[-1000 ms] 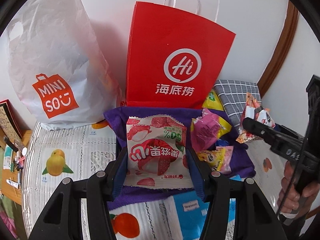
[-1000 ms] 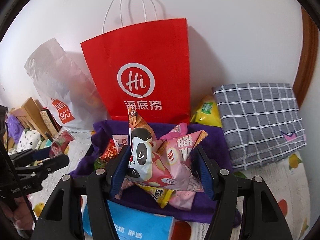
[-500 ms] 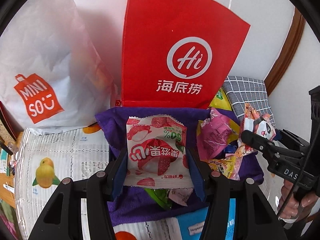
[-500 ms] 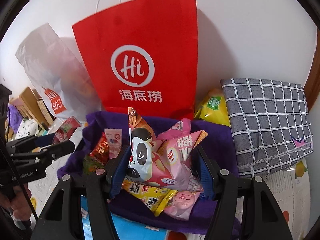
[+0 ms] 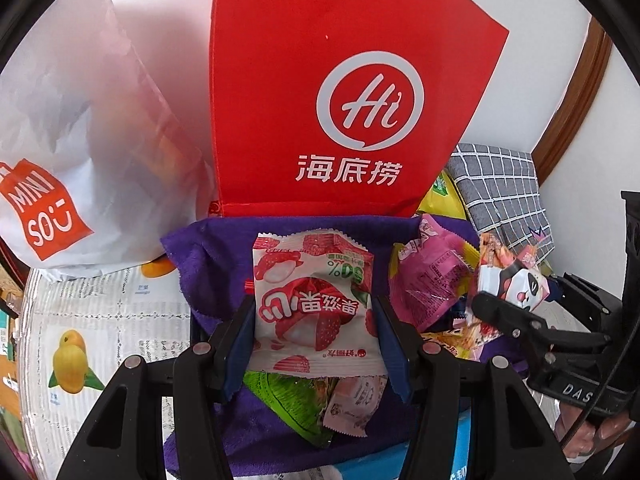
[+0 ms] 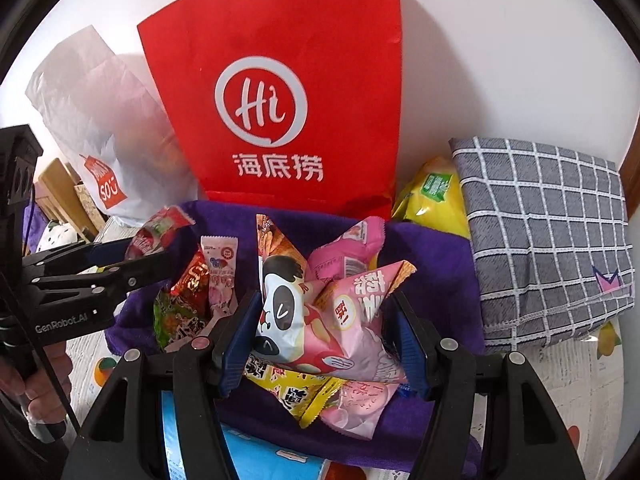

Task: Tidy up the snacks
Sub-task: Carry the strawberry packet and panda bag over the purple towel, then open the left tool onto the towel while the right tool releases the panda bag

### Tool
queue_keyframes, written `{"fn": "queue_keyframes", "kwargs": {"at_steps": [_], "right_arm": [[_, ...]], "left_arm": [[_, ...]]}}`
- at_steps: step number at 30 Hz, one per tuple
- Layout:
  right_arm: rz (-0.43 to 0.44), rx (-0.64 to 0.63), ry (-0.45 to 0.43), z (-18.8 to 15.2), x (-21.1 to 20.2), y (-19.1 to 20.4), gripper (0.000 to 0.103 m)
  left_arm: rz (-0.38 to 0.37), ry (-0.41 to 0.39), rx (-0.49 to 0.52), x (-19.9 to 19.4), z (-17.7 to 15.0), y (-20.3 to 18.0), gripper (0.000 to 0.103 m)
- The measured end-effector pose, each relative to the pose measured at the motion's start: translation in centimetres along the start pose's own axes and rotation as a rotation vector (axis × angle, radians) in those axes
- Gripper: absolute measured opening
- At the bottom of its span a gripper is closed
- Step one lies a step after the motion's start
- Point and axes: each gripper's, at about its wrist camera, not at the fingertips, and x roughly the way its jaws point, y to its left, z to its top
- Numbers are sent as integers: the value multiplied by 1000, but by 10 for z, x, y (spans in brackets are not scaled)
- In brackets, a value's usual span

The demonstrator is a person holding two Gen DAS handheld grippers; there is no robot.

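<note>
Left gripper (image 5: pixel 314 322), lower centre of its view: blue pads about half open, clamped on both side edges of a white-and-red strawberry packet (image 5: pixel 312 300), held upright over the purple cloth (image 5: pixel 208 264). Right gripper (image 6: pixel 326 334), lower centre of its view: same width, pads pinching a pink panda packet (image 6: pixel 320 320), puffy and creased, corners sticking up and out.

Step in hand, by my read: lowering both packets onto the snack pile on the cloth. To do it well: come down slow, set each flat in a free patch, open only once the packet's bottom rests, else it tips. Keep the grippers apart; they look near each other at the pile's middle.

Materials: packets are thin glossy film w/ crimped zigzag seams, air-filled, so slippery and springy. Under them a green pouch (image 5: pixel 292 404) and a yellow wrapper (image 6: pixel 292 390), both flat and crinkly. Cloth is fuzzy plush, soft, rumpled at edges. Behind, upper centre, a stiff red paper bag (image 6: pixel 280 100) stands upright; upper left a crumpled white plastic bag (image 5: pixel 80 140); right, a grey checked fabric pouch (image 6: pixel 540 240), stitched.
</note>
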Motion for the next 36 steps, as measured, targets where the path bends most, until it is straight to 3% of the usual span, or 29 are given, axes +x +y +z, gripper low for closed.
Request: {"fn": "queue_keyframes", "kwargs": {"at_steps": [16,36], "right_arm": [[-10,16,68,-6,29,-5,63],[-26,18,58,-6,36,-11,63]], "left_arm": [[-17,54,11,22,-8,-3,55],[-19,115,14,53,-13,-7,55]]}}
